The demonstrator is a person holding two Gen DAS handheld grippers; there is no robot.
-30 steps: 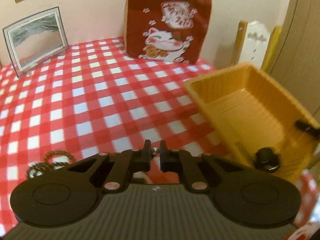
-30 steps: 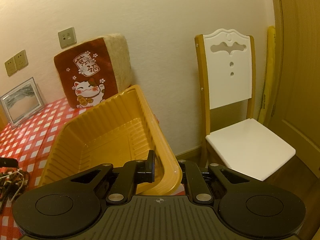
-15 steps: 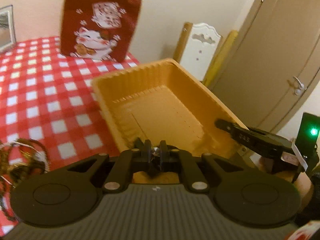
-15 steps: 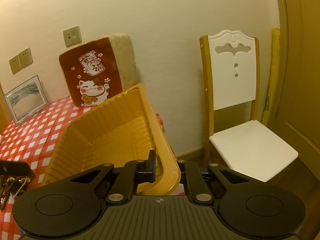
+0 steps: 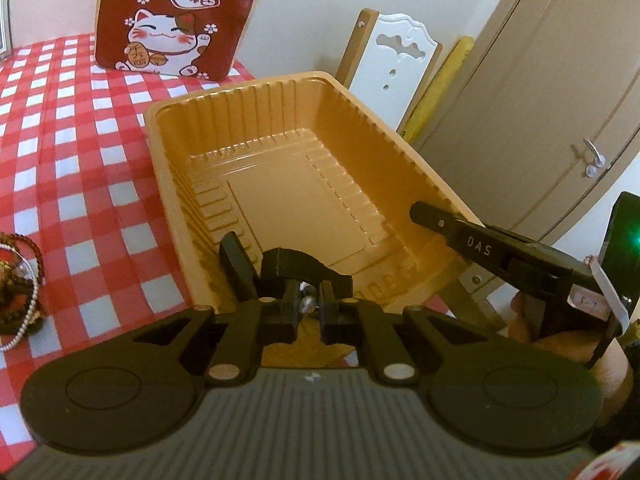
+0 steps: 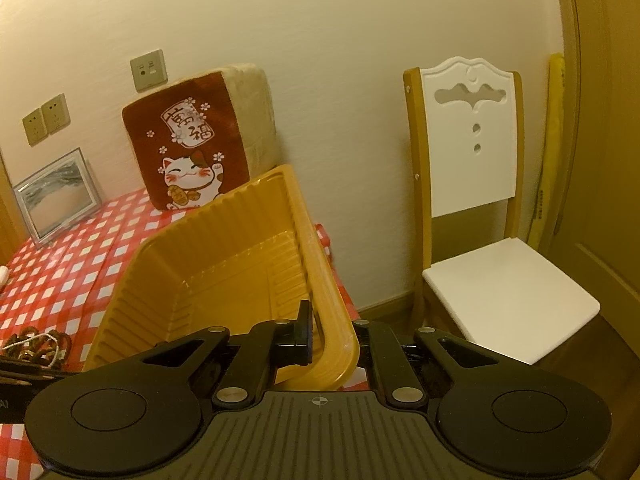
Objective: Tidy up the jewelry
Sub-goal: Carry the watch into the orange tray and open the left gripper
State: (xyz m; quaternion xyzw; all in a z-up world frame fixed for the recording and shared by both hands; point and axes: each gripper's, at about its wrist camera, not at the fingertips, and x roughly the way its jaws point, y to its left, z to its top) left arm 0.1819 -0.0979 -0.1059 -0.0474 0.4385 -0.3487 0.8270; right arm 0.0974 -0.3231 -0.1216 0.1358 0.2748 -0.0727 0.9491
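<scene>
Red-and-white checked tablecloth [image 5: 80, 168] covers the table, cream wall behind. Lucky-cat cushion [image 5: 176, 16] stands upright at the far end of the cloth; white-backed wooden chair [image 6: 472, 184] off the table's right side, by the wall. Orange ribbed plastic tray [image 5: 288, 184] is tilted, near-right corner lifted: right gripper [image 6: 332, 336] is clamped on the tray's right wall, one finger inside, the other outside, rim wedged between them, jaws nearly closed on the thin plastic. Left view shows the same finger reaching in over the tray's right rim, hand behind it partly visible. Left gripper [image 5: 310, 302] sits over the tray's near end, jaws pinched almost together on a small shiny silvery piece [image 5: 306, 300], too small to tell what jewelry it is; it sits right between the fingertips, above the tray's near inside wall, not touching the floor of the tray. Tray interior otherwise bare in both views. Pile of jewelry [image 5: 18, 280], dark bead strands plus a pale pearl-like strand, lies on the cloth left of the tray, well apart from both jaws; same heap visible at lower left in the right view.
</scene>
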